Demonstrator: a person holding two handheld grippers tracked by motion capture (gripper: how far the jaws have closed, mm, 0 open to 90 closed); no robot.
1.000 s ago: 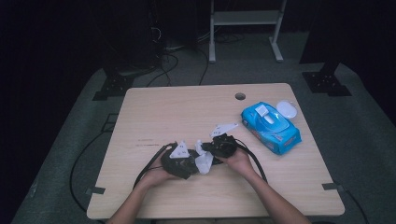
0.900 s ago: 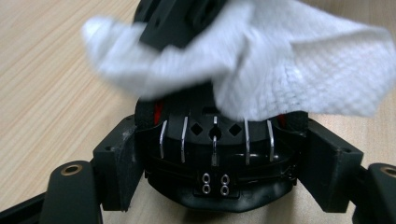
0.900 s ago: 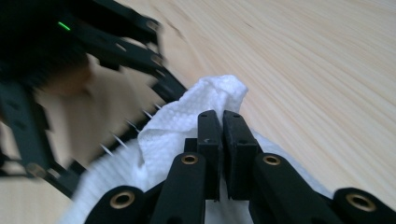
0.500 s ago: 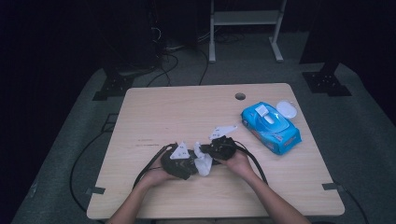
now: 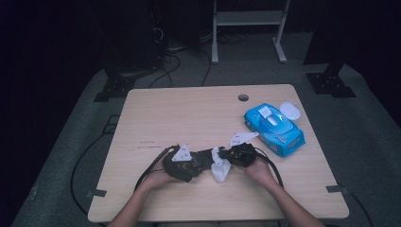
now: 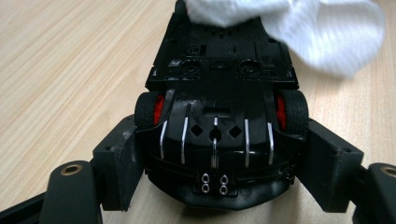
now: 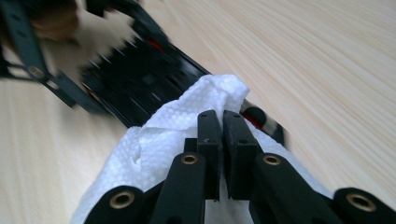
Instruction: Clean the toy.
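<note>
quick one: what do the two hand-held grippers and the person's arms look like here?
Both are black. The left hand-held gripper has blocky pads on linkage arms with brass-ringed pivots; so does the right hand-held gripper. Each carries a grey three-cornered plate and trails a black cable. Forearms bare, no sleeves.

right gripper (image 5: 226,159) shifted a little toward lower left of the high view, in closer to the toy car (image 5: 201,161). grey plate on its top now nearer the middle of the frame than a second ago. white wipe (image 5: 220,170) dragged along with it, now bunched lower, just below the car's front end. right hand (image 5: 257,166) moved the same way, slightly down and left. blurred car in the right gripper view (image 7: 140,70).
</note>
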